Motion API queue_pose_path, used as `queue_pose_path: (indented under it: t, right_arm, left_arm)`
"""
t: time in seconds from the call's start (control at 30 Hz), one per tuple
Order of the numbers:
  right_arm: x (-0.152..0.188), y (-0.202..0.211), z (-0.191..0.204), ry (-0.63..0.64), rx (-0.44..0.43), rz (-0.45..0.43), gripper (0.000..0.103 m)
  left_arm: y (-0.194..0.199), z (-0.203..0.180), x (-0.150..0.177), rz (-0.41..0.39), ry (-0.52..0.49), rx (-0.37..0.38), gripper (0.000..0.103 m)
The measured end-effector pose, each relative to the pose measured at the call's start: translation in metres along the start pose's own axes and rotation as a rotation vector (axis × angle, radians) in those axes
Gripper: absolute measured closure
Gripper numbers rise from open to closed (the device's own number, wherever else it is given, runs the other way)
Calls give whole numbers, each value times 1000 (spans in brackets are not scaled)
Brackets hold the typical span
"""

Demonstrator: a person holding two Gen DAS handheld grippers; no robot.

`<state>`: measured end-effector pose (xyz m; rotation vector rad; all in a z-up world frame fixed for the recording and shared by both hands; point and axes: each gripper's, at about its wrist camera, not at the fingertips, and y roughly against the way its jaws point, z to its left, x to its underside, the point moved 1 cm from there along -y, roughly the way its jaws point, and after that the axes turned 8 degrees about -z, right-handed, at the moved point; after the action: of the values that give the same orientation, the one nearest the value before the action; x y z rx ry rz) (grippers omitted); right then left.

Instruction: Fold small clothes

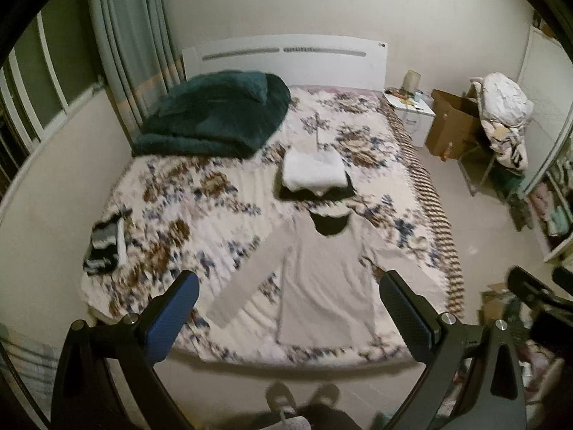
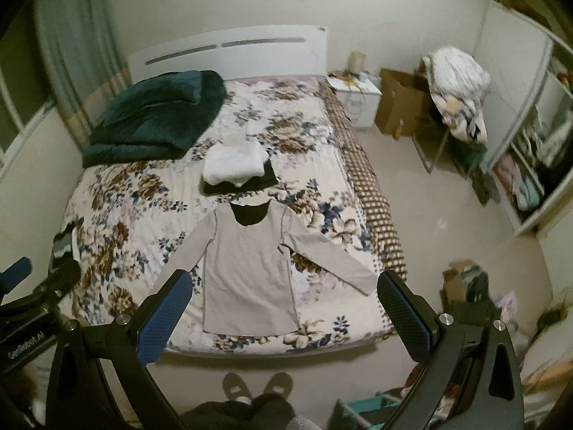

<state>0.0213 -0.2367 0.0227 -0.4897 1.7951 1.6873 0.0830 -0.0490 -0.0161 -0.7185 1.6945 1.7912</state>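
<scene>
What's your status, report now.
Left gripper and right gripper open, empty, above the bed's foot. Grey long-sleeve shirt spread flat, unfolded. White folded garment beyond the collar; nothing on the shirt.

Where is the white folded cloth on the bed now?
In both views the white cloth lies mid-bed on a black garment, just beyond the grey shirt's collar.

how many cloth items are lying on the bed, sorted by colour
Beige: 1, the spread-out long-sleeved beige shirt
White: 1, the folded white garment
Black: 1, the folded black garment under the white one
Dark green: 1, the folded plush dark green blanket
Black-and-white striped: 1, the small bundle at the bed's left edge
Total: 5
</scene>
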Motion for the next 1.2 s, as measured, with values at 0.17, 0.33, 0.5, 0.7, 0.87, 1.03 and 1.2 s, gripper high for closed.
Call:
queue_pose_path:
  t: [0.17, 0.33, 0.5, 0.7, 0.87, 1.03, 1.2]
  right_arm:
    - [1, -88, -53, -202, 53, 68, 0]
    - [48, -202, -146, -408, 142, 183, 1]
    - [111, -334, -256, -621, 172, 293, 29]
    - [188, -487, -351, -789, 230, 362, 29]
    - [247, -584, -386, -904, 221, 436, 28]
    - [276, -621, -394, -1007, 126, 387, 28]
    - [263, -613, -371, -915, 189, 286, 95]
  left_arm:
    - [-93, -28, 18, -22, -58, -68, 0]
    - [-195, -45, 65, 67, -66, -102, 0]
    - [-301, -72, 116, 191, -29, -180, 0]
    - [-404, -86, 168, 288, 32, -225, 0]
    - [-466, -89, 207, 368, 48, -266, 0]
    - [-496, -84, 230, 408, 45, -269, 0]
    - [-502, -65, 240, 424, 66, -267, 0]
